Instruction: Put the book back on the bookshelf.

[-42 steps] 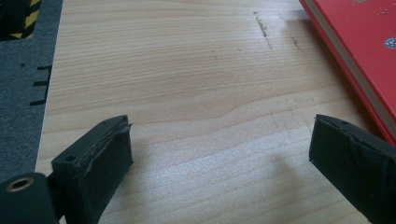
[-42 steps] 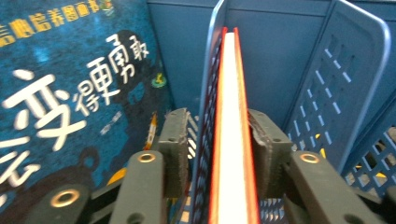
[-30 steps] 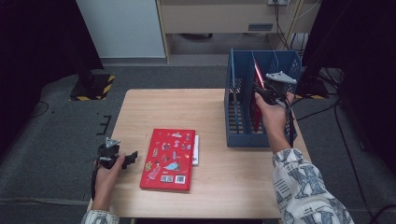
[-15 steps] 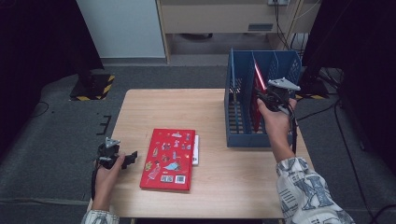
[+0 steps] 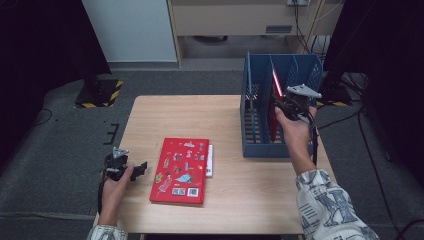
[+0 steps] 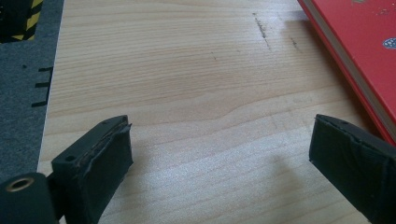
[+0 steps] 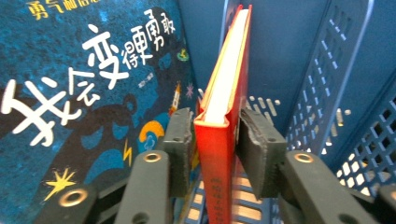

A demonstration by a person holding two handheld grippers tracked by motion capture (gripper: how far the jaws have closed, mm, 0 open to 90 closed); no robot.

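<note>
A red book (image 5: 276,84) stands upright in the blue file rack (image 5: 260,145), beside a dark blue picture book (image 7: 93,93). My right gripper (image 5: 281,107) reaches into the rack from its right side. In the right gripper view my right gripper (image 7: 215,128) has its pads against both covers at the red book's spine (image 7: 219,154); its jaws have just been opening a little with the book still between them. My left gripper (image 5: 140,167) rests open on the table near its front left corner, left of a second red book (image 5: 180,170) lying flat. Nothing lies between its jaws.
The wooden table (image 5: 200,120) ends close to the left hand; grey floor lies beyond. The flat red book's edge (image 6: 355,56) lies just right of the left gripper (image 6: 219,144). The rack's perforated blue walls (image 7: 327,70) close in around the right gripper.
The right hand has shifted slightly to the right at the rack, with the red book still between its jaws. The left hand and the flat red book have not moved.
</note>
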